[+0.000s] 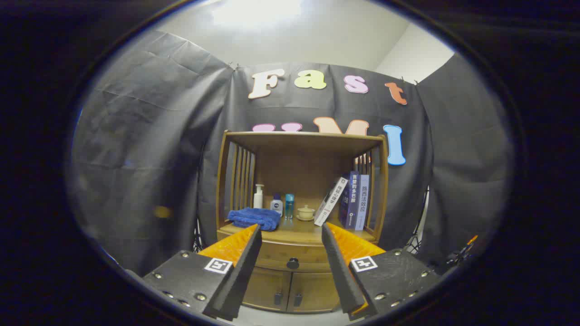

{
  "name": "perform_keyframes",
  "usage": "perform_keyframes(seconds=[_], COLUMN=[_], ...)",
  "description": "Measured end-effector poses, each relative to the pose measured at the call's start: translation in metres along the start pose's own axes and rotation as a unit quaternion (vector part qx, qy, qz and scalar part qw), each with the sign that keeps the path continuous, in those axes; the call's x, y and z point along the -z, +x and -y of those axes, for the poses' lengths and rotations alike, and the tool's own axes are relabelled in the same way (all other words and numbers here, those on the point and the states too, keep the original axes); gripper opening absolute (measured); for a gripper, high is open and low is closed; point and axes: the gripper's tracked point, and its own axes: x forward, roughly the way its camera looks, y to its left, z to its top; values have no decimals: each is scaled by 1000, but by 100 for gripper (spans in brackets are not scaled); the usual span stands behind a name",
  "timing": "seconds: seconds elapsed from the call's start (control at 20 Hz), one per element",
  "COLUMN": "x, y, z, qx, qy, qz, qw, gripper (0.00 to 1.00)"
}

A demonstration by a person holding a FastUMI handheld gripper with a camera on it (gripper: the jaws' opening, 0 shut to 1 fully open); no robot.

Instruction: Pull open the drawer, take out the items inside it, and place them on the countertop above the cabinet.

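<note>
Gripper [291,235] is held in the air in front of a wooden cabinet [301,226], fingers spread apart and grasping nothing. The drawer [292,256] sits closed just under the countertop [299,234], its dark round knob [292,262] framed between the two fingers and beyond them (no contact). Below the drawer are two small doors [290,290]. On the countertop, from left to right: a folded blue towel [254,218], a white pump bottle [258,196] behind it, a small white-and-blue bottle [277,204], a teal bottle [289,205], a lidded cup on a saucer [306,212], then leaning and upright books [349,201] at the right. Drawer contents are hidden.
</note>
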Motion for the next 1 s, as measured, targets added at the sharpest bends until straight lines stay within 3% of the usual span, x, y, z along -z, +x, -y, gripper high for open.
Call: perform_keyframes(seconds=[0.25,0.7,0.8,0.9,1.0], x=[2,1,4,11,25], y=[3,3,5,7,12], z=[-1,20,28,34,27], qx=[1,51,71,88,80], qy=[10,1,-9,-26,-28], qz=[-4,3,-1,-12,-31], qw=[1000,999,997,996,996], gripper=[85,85,94,94,94])
